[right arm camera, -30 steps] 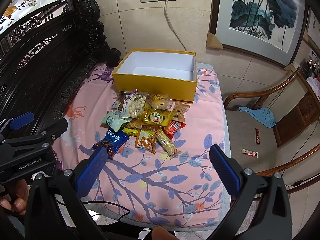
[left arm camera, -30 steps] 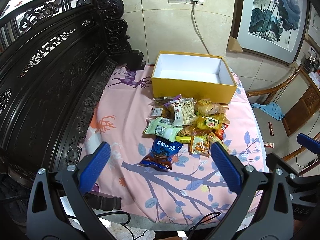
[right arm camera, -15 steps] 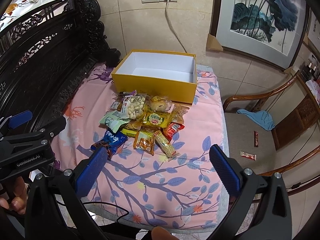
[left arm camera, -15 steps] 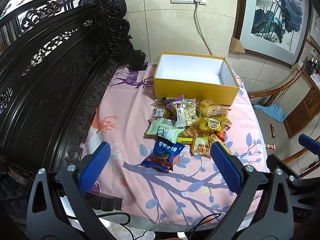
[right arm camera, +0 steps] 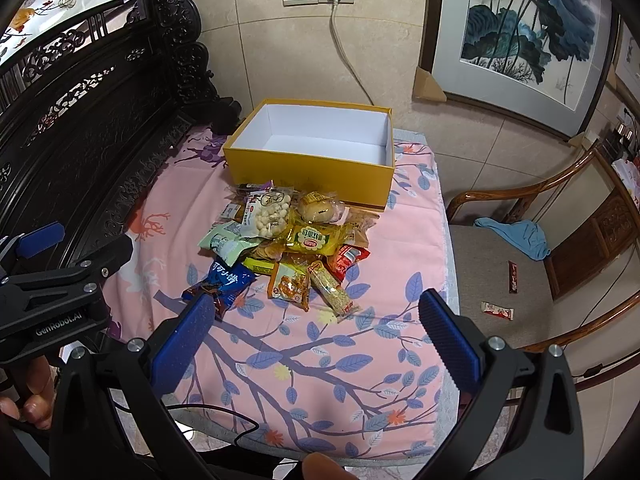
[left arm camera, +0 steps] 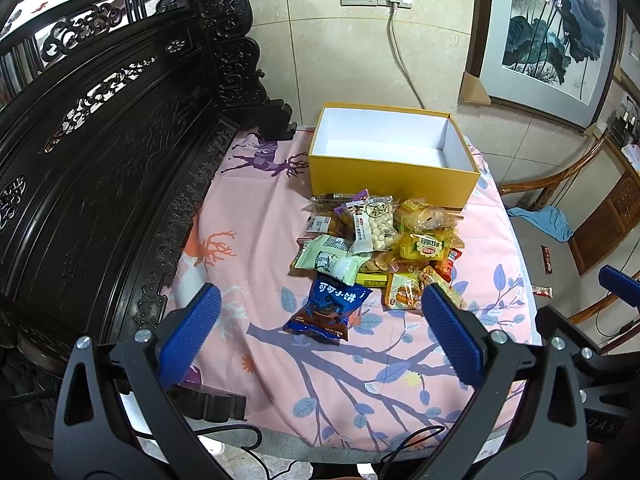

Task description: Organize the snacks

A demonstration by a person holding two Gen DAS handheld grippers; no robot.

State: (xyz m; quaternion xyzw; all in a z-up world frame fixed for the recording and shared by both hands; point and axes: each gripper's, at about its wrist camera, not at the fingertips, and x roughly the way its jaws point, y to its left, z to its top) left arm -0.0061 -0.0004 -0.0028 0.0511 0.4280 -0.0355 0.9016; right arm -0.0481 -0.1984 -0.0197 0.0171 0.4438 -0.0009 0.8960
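A pile of snack packets [left arm camera: 380,244] [right arm camera: 288,240] lies in the middle of a pink cloth-covered table [left arm camera: 256,208] [right arm camera: 400,264]. Nearest me is a blue cookie bag [left arm camera: 328,308] [right arm camera: 220,284]. Behind the pile stands a yellow box [left arm camera: 392,176] [right arm camera: 308,168], white inside and holding nothing. My left gripper [left arm camera: 320,324] hovers open above the table's near part, over the blue bag. My right gripper [right arm camera: 316,332] is open too, above the near edge, with nothing between its fingers. In the right wrist view the left gripper [right arm camera: 60,272] shows at the left, held by a hand [right arm camera: 28,396].
A dark carved wooden bench back [left arm camera: 100,168] lines the table's left side. A wooden chair [right arm camera: 520,248] with a blue cloth [right arm camera: 516,236] and two small red packets [right arm camera: 496,310] stands to the right. A cable [right arm camera: 348,56] runs from a wall socket behind the box.
Both views have shifted slightly forward and up; the snack pile and box sit a little lower in the frames. Both grippers remain open and hold nothing.
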